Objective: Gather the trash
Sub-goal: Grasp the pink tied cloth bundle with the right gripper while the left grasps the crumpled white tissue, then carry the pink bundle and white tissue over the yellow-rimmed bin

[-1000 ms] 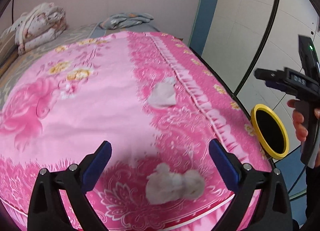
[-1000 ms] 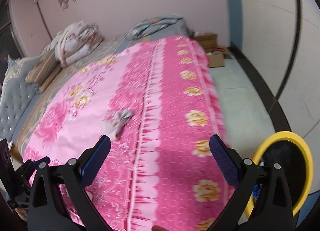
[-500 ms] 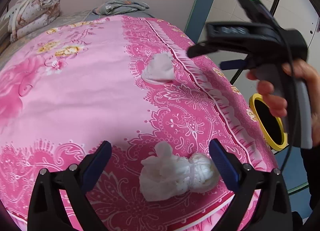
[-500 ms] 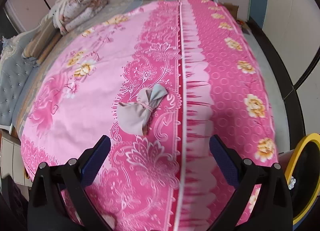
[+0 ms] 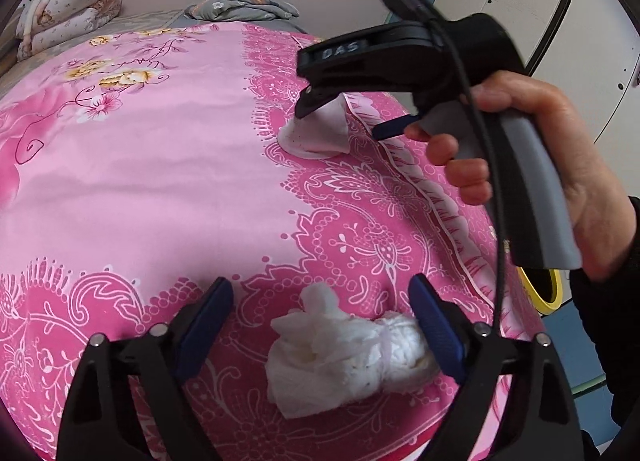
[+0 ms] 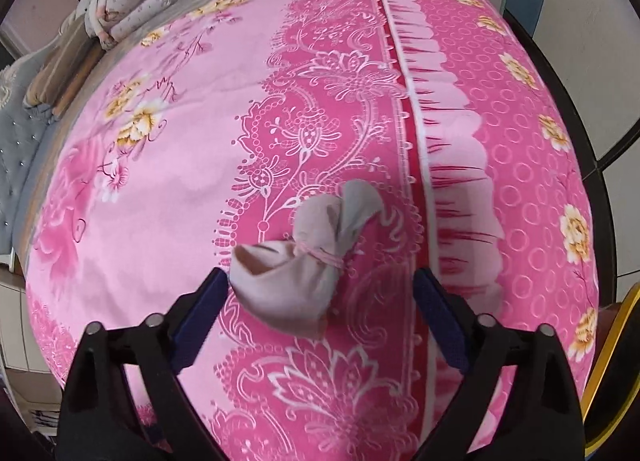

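Both tongs have dropped and begun narrowing, still unclenched: left tongs straddle the crumpled white tissue wad, right tongs straddle the tied beige cloth bundle on the pink floral bed; pickup looks imminent

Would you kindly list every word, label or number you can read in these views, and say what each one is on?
"DAS": pale letters, slightly blurred, on the black body of the right gripper, seen from the left wrist view.
Nothing else is legible: the pink bedspread carries only floral patterns, and both tissue bundles are unmarked.
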Demonstrator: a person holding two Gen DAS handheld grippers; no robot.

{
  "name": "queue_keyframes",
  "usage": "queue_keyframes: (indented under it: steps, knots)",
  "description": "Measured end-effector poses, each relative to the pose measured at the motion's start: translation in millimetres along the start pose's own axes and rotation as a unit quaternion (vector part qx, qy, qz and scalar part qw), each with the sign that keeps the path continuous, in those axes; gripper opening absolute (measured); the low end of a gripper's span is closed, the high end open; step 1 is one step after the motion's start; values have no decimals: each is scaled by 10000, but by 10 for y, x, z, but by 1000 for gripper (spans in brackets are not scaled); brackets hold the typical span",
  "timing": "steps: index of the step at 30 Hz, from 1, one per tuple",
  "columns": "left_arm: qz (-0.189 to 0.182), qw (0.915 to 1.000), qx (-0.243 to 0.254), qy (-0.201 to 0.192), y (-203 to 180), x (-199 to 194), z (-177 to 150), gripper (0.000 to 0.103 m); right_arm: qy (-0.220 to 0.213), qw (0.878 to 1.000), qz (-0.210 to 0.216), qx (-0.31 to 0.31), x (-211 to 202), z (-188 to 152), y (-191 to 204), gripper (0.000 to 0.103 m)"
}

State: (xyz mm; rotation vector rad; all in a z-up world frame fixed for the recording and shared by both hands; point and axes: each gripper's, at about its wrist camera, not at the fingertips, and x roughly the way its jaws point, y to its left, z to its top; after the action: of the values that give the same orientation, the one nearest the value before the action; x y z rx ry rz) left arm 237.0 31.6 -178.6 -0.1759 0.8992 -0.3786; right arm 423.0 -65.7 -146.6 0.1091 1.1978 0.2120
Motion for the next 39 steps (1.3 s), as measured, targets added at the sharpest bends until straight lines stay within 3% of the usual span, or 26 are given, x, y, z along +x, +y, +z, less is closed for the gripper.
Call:
queue_keyframes:
  steps: [3,5,7,10,13,19,21,22,39]
  knots:
    - [-70,10000,-12,-62,-14,-17,-15,65,77,9999,-119,-74,121,15,67,71]
    - [-250,9997,-6,-67,-34,-37,-35,44,64,9998,-147,-100,146,10,86,63]
    - [-396,9992,70,-82,-79,-54,-55,37,10,9997,-119,-215,145,-4,132,48]
    - [-427,9989,170,-120,-101,-67,-61,32,-48,9994,-104,-315,135,-38,178,39]
    - [-548,9984,40,-128,-51,-96,-46,26,-127,9996,23,-253,94,-64,152,34]
    - [-563,9983,-57,-158,12,-166,1,21,-278,9990,334,-86,-142,-165,40,33]
    - [-489,9987,-20,-170,1,-198,6,13,-370,9986,375,-65,-244,-213,-2,34]
    - [-472,9988,-23,-155,-6,-214,-7,4,-405,9983,424,-46,-307,-243,-27,33]
    - [-389,9990,103,-197,-117,-448,28,4,-1143,9912,639,177,-1272,-742,-633,33]
